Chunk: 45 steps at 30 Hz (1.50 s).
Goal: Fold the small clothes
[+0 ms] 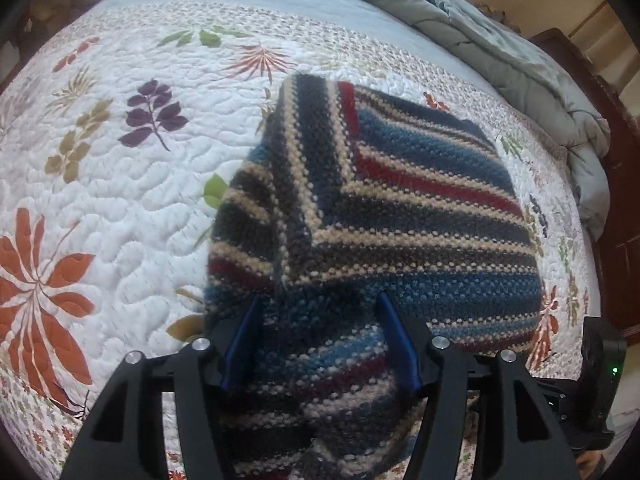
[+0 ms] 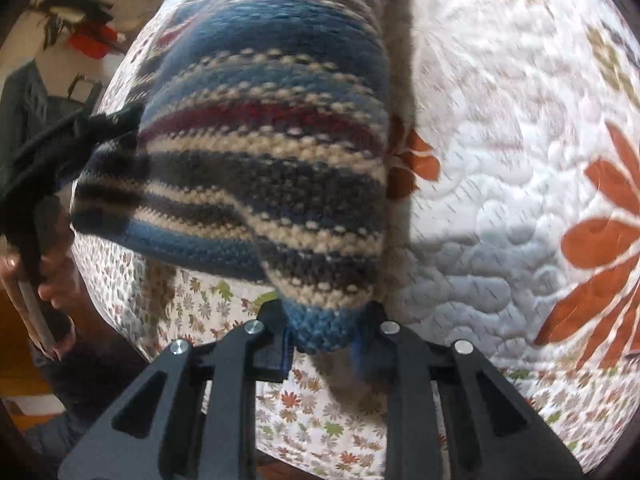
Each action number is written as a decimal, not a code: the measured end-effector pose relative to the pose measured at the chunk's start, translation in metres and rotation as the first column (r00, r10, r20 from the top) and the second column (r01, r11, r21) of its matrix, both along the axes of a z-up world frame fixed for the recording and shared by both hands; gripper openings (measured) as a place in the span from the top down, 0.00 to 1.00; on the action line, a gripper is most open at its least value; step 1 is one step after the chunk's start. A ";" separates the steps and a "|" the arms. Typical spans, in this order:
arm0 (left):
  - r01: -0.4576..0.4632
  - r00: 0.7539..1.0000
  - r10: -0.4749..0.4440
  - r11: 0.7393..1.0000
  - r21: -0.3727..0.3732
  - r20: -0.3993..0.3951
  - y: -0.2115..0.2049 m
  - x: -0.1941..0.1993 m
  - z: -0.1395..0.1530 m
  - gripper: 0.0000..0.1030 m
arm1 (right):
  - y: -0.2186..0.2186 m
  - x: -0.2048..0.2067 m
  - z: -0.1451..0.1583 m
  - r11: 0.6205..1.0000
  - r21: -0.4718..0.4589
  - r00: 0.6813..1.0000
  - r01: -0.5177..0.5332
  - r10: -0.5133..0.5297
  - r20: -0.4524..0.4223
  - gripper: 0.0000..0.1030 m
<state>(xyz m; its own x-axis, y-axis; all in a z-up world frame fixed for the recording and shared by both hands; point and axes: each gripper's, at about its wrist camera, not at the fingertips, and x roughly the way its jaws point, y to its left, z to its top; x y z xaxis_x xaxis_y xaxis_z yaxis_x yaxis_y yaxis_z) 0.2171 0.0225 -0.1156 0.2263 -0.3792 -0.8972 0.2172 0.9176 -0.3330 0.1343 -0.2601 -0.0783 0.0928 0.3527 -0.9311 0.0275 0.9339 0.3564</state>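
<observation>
Striped knit sweater [image 1: 380, 208] lies partly folded on the floral quilt [image 1: 120, 184], filling the centre of the left wrist view. Left gripper [image 1: 320, 340] straddles its near edge, jaws apart. Right gripper [image 2: 326, 332] is clamped on a blue corner, lower centre.

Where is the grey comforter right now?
In the left wrist view, the grey comforter lies bunched along the bed's far upper-right edge, beyond the striped knit garment.

Left tongs [image 1: 320, 336] point steeply downward, jaws parted; right tongs [image 2: 326, 334] point downward, jaws pinched nearly together.
</observation>
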 end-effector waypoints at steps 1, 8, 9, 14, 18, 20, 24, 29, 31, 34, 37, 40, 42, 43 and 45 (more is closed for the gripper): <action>-0.004 1.000 0.004 1.000 -0.023 -0.007 0.004 0.001 0.004 0.41 | -0.001 0.000 0.005 1.000 0.010 1.000 -0.006 0.006 0.011 0.71; -0.015 1.000 0.018 0.993 -0.119 0.021 0.019 0.017 0.041 0.31 | -0.038 0.019 0.072 0.998 0.067 0.993 0.013 -0.021 0.112 0.38; -0.021 0.999 0.024 0.993 -0.113 0.023 0.017 0.025 0.045 0.30 | -0.043 0.027 0.077 0.997 0.073 0.993 0.021 -0.029 0.116 0.38; -0.017 1.000 0.015 0.997 -0.077 -0.020 -0.001 0.074 0.035 0.30 | -0.062 0.100 0.082 0.990 0.115 0.989 0.079 -0.092 0.117 0.30; 0.002 0.999 -0.008 0.995 -0.102 -0.053 -0.012 0.090 0.020 0.31 | -0.052 0.163 0.055 0.985 0.137 0.991 0.103 -0.114 0.068 0.27; 0.019 0.998 -0.024 0.995 -0.094 -0.054 -0.018 0.090 0.014 0.31 | -0.048 0.183 0.039 0.985 0.130 0.992 0.112 -0.118 0.037 0.27; 0.037 0.999 -0.037 0.999 -0.015 -0.023 -0.025 0.087 0.009 0.47 | -0.051 0.203 0.013 0.968 0.198 0.988 0.153 -0.149 -0.032 0.34; 0.015 0.999 -0.016 1.000 -0.022 -0.034 -0.015 0.090 -0.001 0.57 | -0.050 0.198 0.024 0.979 0.153 0.990 0.136 -0.140 0.016 0.60; 0.020 0.999 -0.020 1.000 -0.009 -0.033 -0.017 0.089 -0.004 0.56 | -0.050 0.196 0.021 0.980 0.125 0.988 0.152 -0.155 0.009 0.60; 0.023 0.999 -0.023 1.000 0.007 -0.025 -0.019 0.089 -0.005 0.55 | -0.045 0.198 0.014 0.986 0.081 0.989 0.149 -0.150 0.014 0.58; 0.021 0.999 -0.021 1.000 -0.005 -0.025 -0.016 0.086 -0.002 0.55 | -0.045 0.197 0.013 0.984 0.097 0.989 0.147 -0.149 0.017 0.52; 0.025 1.000 -0.026 1.000 0.019 0.012 -0.012 0.071 0.009 0.50 | -0.042 0.188 0.020 0.984 0.110 0.989 0.142 -0.146 0.036 0.41; 0.040 0.999 -0.041 0.998 0.038 0.032 -0.010 0.056 0.013 0.42 | -0.040 0.175 0.027 0.983 0.130 0.990 0.129 -0.136 0.046 0.32; 0.048 0.998 -0.049 0.998 0.034 0.032 -0.009 0.050 0.016 0.40 | -0.039 0.167 0.030 0.983 0.141 0.990 0.121 -0.129 0.050 0.30; 0.061 0.998 -0.062 0.998 0.017 0.032 -0.008 0.043 0.022 0.38 | -0.036 0.151 0.034 0.982 0.159 0.992 0.104 -0.113 0.052 0.26</action>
<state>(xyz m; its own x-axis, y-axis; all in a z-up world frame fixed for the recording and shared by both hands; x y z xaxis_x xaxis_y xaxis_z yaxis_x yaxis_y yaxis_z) 0.2601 0.0142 -0.0941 0.2322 -0.3786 -0.8960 0.2839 0.9074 -0.3098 0.2850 -0.2957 -0.0445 0.1931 0.4772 -0.8573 0.0995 0.8597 0.5009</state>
